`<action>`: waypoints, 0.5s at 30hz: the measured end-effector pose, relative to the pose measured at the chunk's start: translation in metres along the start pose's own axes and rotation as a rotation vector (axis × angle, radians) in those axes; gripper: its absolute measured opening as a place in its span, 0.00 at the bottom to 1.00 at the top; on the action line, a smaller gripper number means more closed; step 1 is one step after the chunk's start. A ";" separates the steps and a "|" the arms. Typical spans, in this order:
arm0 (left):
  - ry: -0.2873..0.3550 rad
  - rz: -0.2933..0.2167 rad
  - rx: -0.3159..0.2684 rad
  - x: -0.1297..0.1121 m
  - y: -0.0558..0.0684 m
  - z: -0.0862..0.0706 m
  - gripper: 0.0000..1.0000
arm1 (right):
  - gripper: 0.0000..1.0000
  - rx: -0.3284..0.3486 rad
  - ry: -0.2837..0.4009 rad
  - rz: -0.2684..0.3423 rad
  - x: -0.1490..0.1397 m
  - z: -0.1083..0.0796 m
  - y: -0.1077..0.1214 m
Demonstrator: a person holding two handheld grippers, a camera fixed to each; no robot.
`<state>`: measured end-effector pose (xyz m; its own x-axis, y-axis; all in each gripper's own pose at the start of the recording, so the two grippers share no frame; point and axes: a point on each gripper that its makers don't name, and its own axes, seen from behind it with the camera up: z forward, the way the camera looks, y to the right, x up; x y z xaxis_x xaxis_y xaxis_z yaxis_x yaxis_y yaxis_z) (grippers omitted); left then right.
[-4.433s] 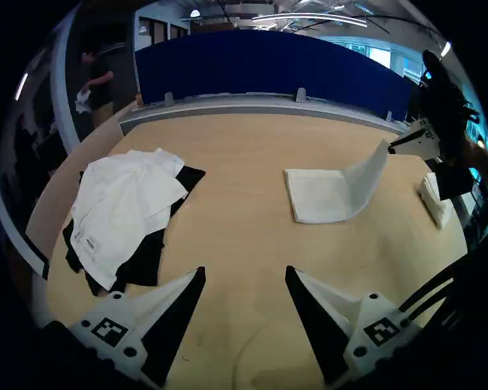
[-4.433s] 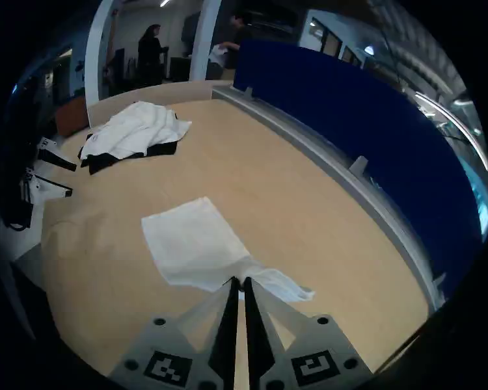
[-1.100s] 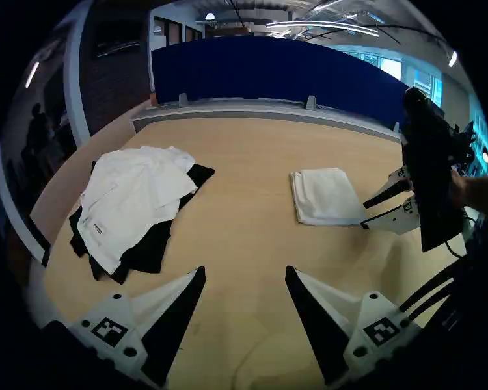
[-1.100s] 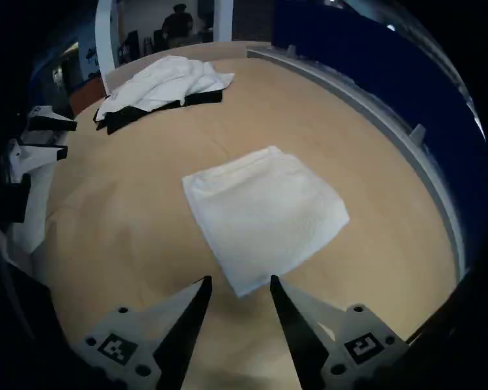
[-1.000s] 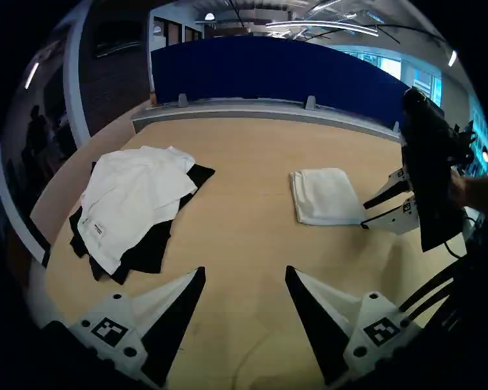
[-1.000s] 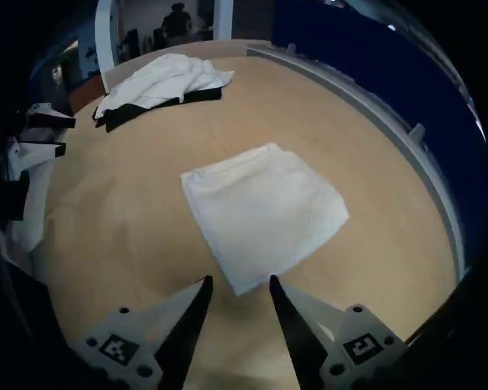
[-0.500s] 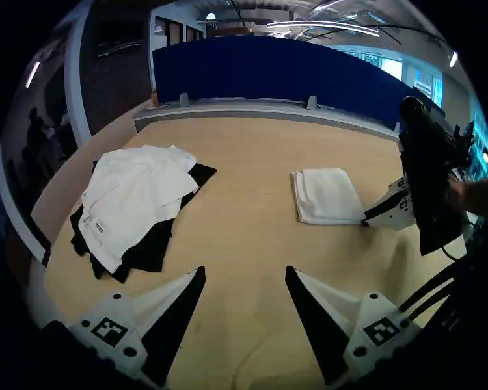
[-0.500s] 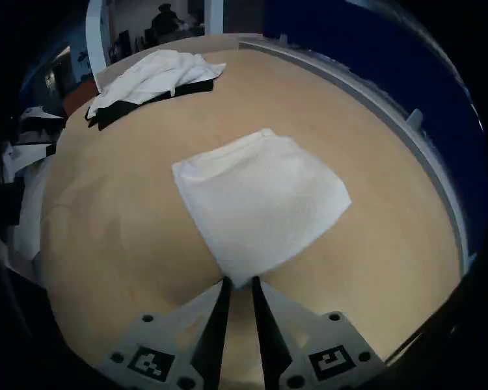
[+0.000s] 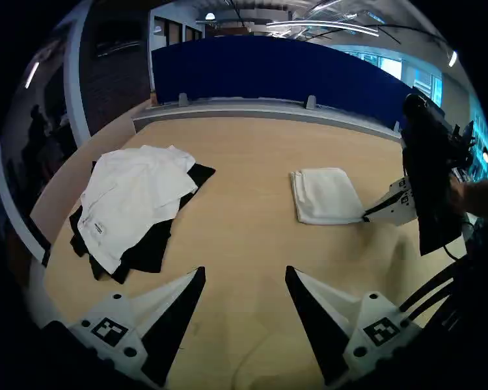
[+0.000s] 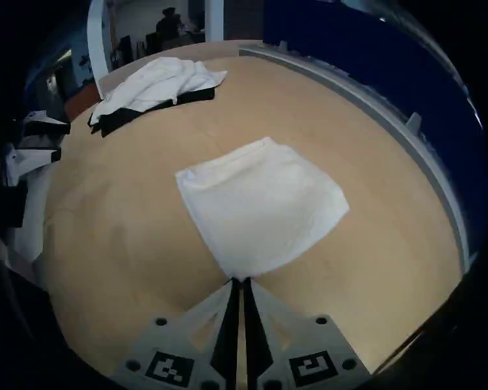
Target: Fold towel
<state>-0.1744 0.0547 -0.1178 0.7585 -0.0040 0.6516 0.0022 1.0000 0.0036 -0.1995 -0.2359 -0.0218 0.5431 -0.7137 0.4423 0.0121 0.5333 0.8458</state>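
Our right gripper (image 10: 238, 282) pinches the towel (image 10: 263, 208) corner at bottom centre, grip hidden; left gripper (image 9: 244, 268) gapes wide, empty.

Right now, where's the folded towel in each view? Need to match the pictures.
Left gripper view: folded towel right of centre on the table, its near right corner at the tips of the right hand-held gripper.
Right gripper view: centre, near corner pinched by that same hand-held gripper.
Shared landmark: white-and-black clothes pile, left of the towel in the left gripper view, upper left in the right gripper view.
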 end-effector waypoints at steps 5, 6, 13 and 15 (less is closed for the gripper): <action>0.003 0.000 -0.002 0.001 0.000 -0.002 0.91 | 0.04 -0.005 0.050 -0.017 0.020 -0.010 0.003; 0.004 0.000 -0.002 0.002 0.000 -0.002 0.91 | 0.04 -0.007 0.062 -0.020 0.025 -0.013 0.004; 0.010 0.006 -0.005 0.005 0.000 -0.005 0.91 | 0.03 -0.019 0.150 -0.039 0.065 -0.032 0.010; 0.013 0.007 -0.005 0.006 -0.001 -0.005 0.91 | 0.03 -0.023 0.173 -0.045 0.077 -0.039 0.011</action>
<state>-0.1664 0.0536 -0.1179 0.7669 0.0033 0.6417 0.0001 1.0000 -0.0053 -0.1249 -0.2669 0.0096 0.6781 -0.6495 0.3440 0.0582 0.5140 0.8558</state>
